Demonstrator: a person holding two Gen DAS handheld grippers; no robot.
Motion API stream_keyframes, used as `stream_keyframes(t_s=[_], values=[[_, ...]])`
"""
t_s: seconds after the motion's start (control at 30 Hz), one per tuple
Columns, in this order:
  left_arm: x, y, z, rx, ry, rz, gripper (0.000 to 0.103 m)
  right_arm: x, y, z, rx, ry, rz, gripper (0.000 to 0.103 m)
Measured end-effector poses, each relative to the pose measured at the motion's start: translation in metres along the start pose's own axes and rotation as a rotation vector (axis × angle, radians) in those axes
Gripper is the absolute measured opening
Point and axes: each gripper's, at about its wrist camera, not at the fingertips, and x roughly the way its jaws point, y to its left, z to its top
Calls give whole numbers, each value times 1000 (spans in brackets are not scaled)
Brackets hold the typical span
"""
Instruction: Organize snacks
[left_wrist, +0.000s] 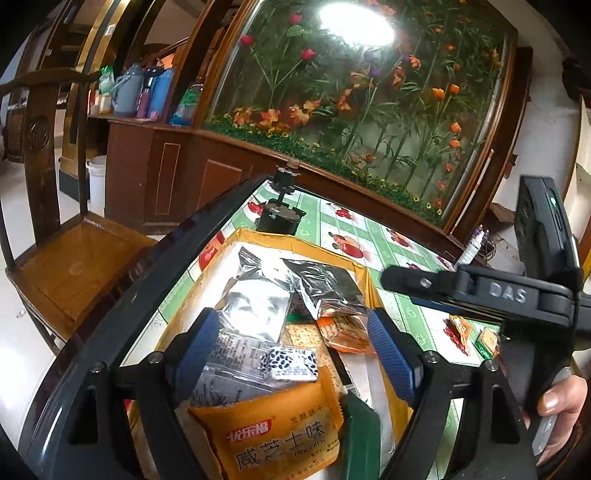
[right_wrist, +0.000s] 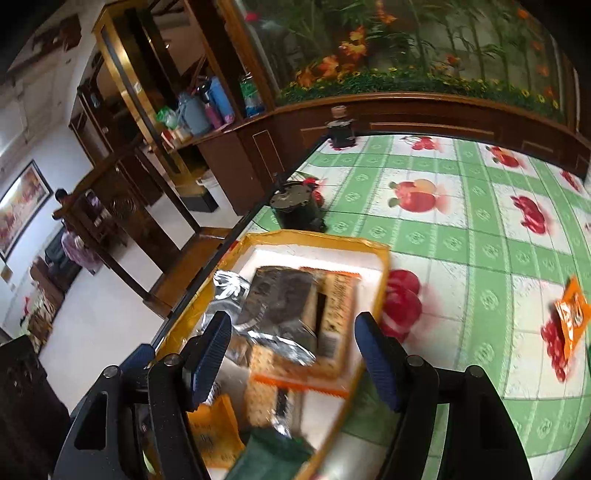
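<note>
Big picture first: the table, under a green check cloth with fruit prints, carries a yellow-rimmed box near its left edge, and that box is filling nicely with snacks.

In the box sit silver foil packs, a dark foil pack, a cracker pack, a green pack and, nearest the left camera, an orange packet with a small black-and-white sweet lying on top of the heap.

The left gripper hangs over the box with its tongs spread wide; nothing is pinched, the pads stand clear of the packs either side. The right gripper is also over the box, tongs wide and empty, its picture smeared by motion.

So the step in hand looks like going back out for more. One orange pack lies well apart on the cloth at the right, and in the left view a few small packs show on the cloth beyond the right tool.

To do it well, I'd say: lift clear of the box rim, keep the tongs wide on the approach, come down flat over the pack's short side, and pinch the body, not the crinkly seal. Thin wrappers slip, so squeeze firmly but gently on crackers.
</note>
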Motion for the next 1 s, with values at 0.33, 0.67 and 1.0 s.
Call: stream_keyframes(t_s=[0.33,0.67,1.0], values=[[-15,-37,-10,74,-21,-34,82,-51,-64,-33,63,-34,-27,74],[-17,-136,-28,251,87,-226,86,-120,-180,-52,251,-149,-205,74],[24,-200,-79,329,290,-347,86,-160,-315,-82,498,-112,-469,74]])
